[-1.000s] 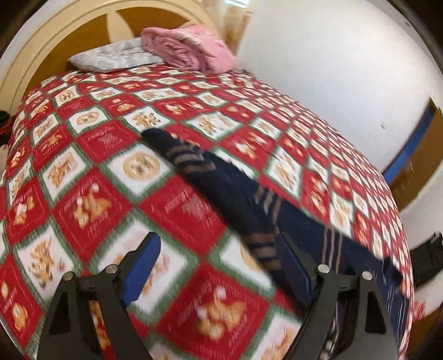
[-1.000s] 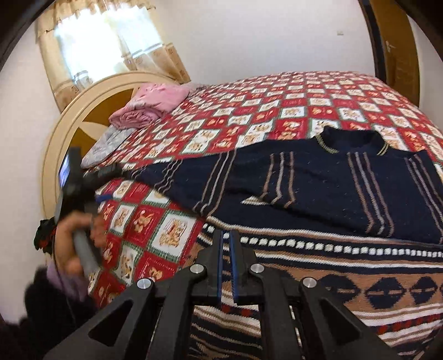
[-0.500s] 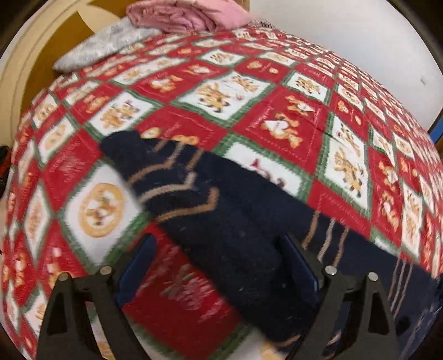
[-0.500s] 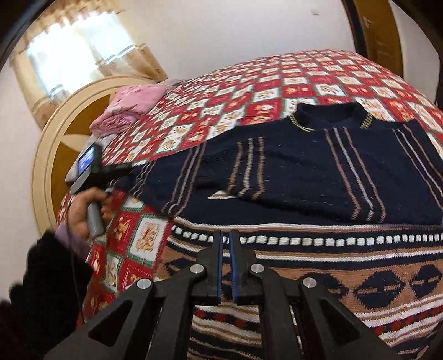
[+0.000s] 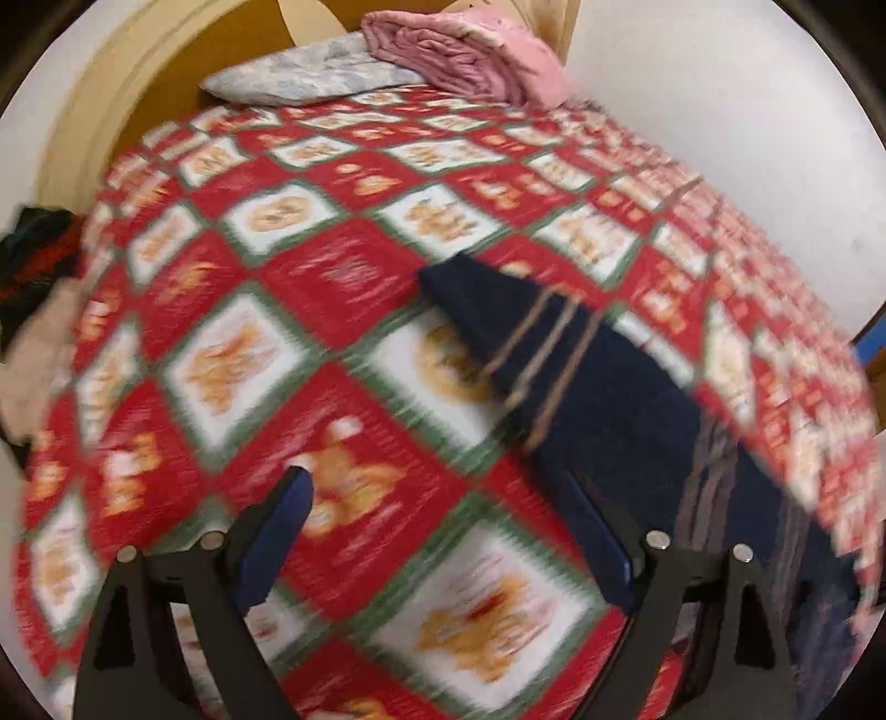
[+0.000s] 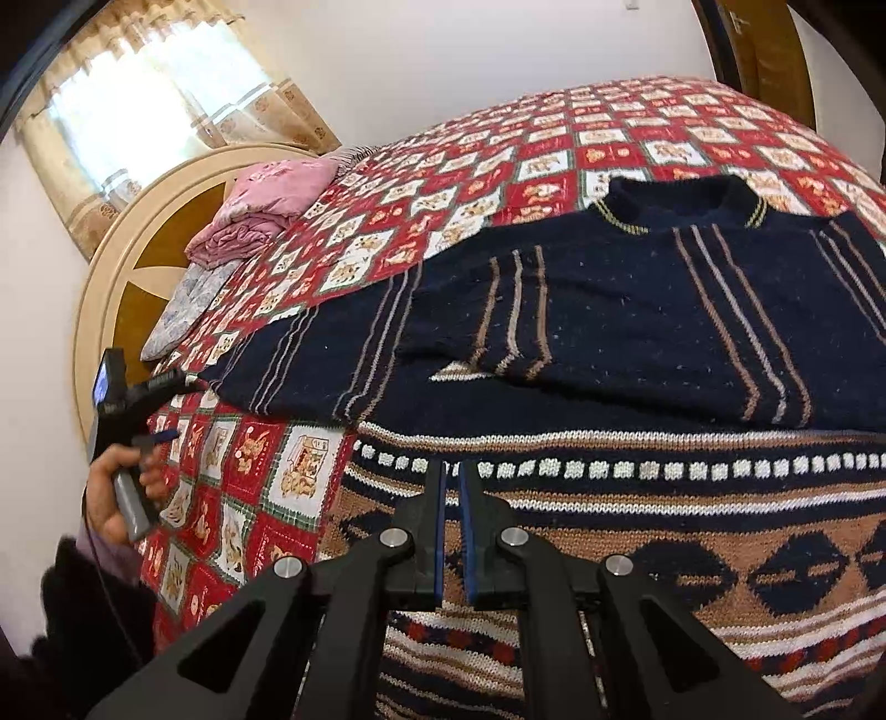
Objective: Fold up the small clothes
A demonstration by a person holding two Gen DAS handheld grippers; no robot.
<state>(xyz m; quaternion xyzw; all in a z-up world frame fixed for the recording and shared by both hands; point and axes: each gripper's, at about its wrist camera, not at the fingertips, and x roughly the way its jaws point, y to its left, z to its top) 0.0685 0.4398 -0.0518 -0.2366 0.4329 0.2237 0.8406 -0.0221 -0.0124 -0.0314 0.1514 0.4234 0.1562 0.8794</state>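
Observation:
A navy knit sweater with tan stripes and a patterned brown hem lies flat on the bed. One sleeve is folded across its chest; the other sleeve stretches out to the left on the quilt. My left gripper is open and empty, its right finger just beside that sleeve; it also shows from the right wrist view at the sleeve's cuff end. My right gripper is shut with nothing between its pads, hovering over the sweater's hem.
The bed has a red and white checked quilt and a rounded wooden headboard. A folded pink blanket and a grey pillow lie at the head. Dark clothes hang at the left edge.
My left gripper pulled back and to the left from above the outstretched sleeve, so the sleeve now lies to its right. The right gripper stayed shut over the hem.

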